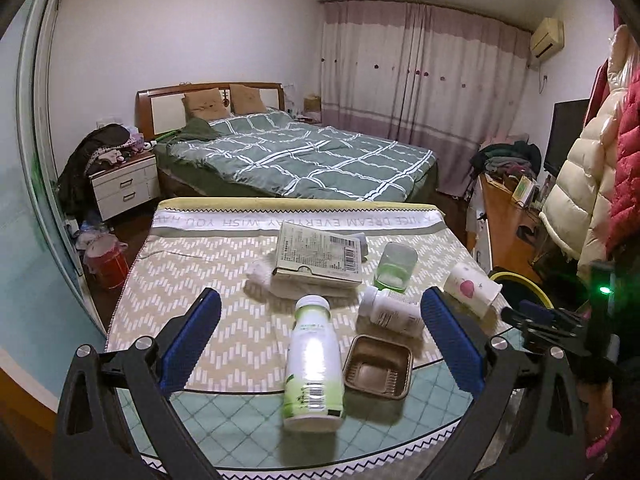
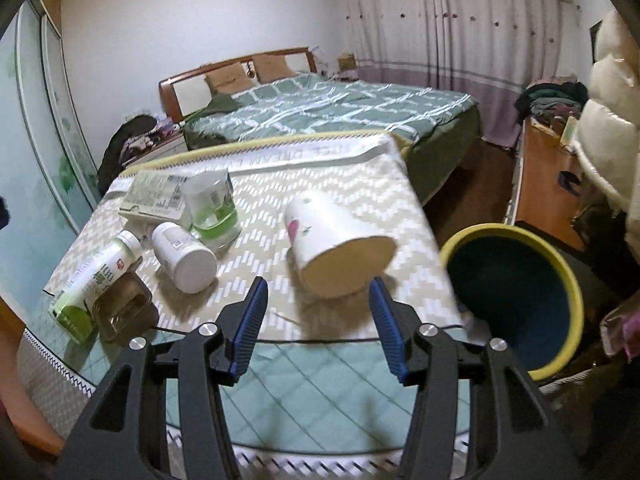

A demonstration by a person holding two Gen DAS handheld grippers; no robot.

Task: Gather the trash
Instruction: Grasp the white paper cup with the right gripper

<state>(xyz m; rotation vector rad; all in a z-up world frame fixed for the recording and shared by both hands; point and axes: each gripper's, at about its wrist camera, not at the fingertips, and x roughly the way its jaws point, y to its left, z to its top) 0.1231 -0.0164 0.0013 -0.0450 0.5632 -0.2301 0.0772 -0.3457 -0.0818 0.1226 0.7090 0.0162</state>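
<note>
Both grippers' jaws gape empty over two bottles (image 1: pixel 314 364), one paper cup (image 2: pixel 336 242), one bin (image 2: pixel 516 300).

Beige-and-white zigzag cloth (image 1: pixel 224 280) covers the surface, beside a teal diamond-check mat (image 2: pixel 320 392). White-and-green bottle (image 1: pixel 314 364), brown tray (image 1: pixel 378 366), white cup with pink print (image 2: pixel 336 240). Bin (image 2: pixel 516 300): yellow rim, dark blue inside. Gripper pads (image 2: pixel 250 324) are blue.

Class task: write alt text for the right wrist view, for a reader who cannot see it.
The open right tool points at a paper cup lying on its side on a cloth-covered table, beside a yellow-rimmed bin. Bottles, a glass and a carton lie to the left; a bed stands behind.
</note>
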